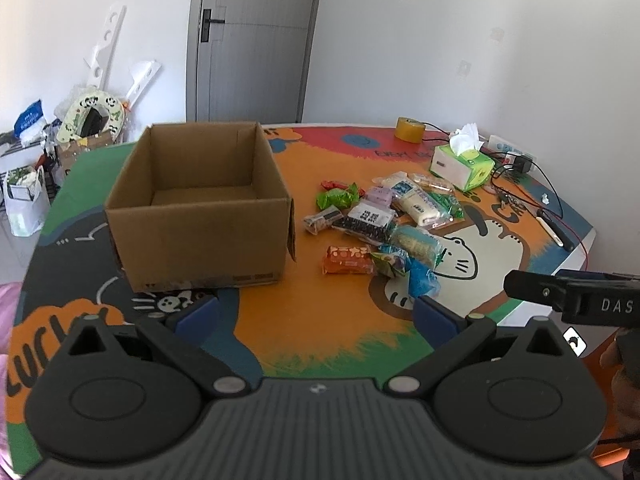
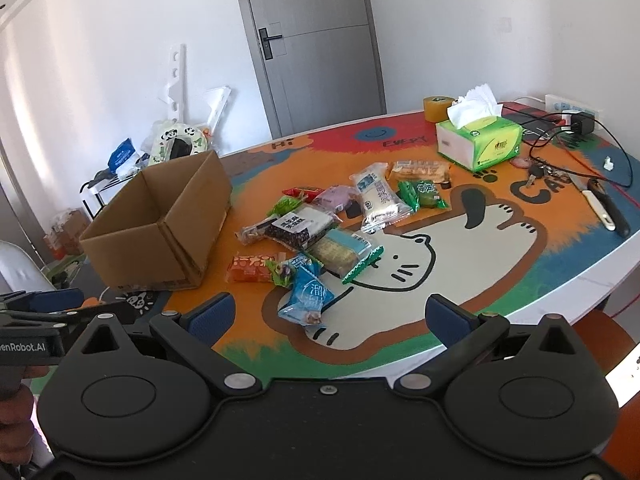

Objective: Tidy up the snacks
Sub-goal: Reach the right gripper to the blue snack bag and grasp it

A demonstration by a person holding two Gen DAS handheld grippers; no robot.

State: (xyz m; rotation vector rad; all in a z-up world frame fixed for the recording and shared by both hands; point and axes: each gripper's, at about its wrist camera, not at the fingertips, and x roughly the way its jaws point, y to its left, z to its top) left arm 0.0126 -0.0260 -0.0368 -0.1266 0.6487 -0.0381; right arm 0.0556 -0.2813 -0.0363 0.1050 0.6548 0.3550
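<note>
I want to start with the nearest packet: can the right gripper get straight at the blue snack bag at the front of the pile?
Probably yes. The right gripper is open and empty, and the blue snack bag lies just ahead of its fingertips on top of the pile's near edge, nothing over it. The cardboard box sits off to the left, clear of that path.

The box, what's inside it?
Nothing shows inside the box: the left camera sees bare cardboard floor and inner walls. The floor strip just behind its near wall is hidden. The snacks all lie outside, on the table.
</note>
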